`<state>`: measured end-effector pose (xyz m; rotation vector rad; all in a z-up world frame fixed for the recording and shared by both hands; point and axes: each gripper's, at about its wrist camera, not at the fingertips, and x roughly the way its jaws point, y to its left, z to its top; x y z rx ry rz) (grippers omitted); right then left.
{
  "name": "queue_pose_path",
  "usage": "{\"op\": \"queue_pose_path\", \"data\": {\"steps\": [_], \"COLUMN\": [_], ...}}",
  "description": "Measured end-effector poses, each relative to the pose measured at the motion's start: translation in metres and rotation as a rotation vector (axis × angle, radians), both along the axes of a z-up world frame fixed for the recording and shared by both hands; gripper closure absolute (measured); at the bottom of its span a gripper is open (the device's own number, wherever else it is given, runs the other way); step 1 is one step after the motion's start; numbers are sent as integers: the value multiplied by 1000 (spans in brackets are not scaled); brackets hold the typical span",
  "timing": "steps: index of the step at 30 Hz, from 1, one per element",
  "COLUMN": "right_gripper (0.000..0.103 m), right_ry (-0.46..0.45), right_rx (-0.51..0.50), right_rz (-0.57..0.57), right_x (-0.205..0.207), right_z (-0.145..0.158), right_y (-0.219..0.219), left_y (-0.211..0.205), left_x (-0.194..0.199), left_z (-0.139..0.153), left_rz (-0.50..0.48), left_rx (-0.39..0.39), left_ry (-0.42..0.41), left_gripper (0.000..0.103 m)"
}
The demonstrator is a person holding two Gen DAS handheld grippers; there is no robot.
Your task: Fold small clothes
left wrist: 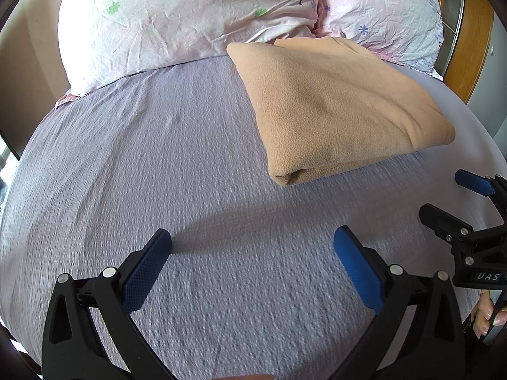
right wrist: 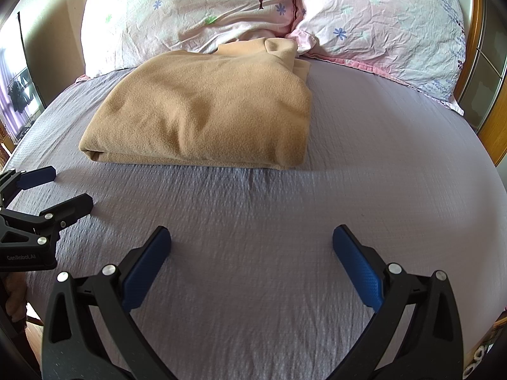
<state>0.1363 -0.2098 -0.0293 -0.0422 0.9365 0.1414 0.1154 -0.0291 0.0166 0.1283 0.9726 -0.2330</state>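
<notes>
1 folded tan garment (right wrist: 202, 107); 2 pillows (right wrist: 190, 15); 2 grippers (left wrist: 252, 247) wide apart.

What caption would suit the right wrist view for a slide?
Folded tan fleece garment on the lilac bed sheet below two pillows; right gripper open and empty.

Sunlit bed (right wrist: 364, 164) (lavender sheet), floral pillows (right wrist: 380, 25)

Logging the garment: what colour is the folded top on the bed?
Plain tan, no pattern: the folded top, clearest in the right wrist view.
</notes>
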Motion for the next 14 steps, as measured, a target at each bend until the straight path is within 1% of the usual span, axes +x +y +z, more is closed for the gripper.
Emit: {"op": "queue_pose_path", "data": {"steps": [14], "right_gripper": [2], "right_ry": [-1], "right_rx": [0], "right_rz": [-2], "right_x": [1], "right_z": [0], "right_y": [1], "left_y": [0], "left_x": [-1], "left_z": [-1], "left_rz": [0], "left_rx": [-1], "left_ry": [-2], "left_gripper": [1]}}
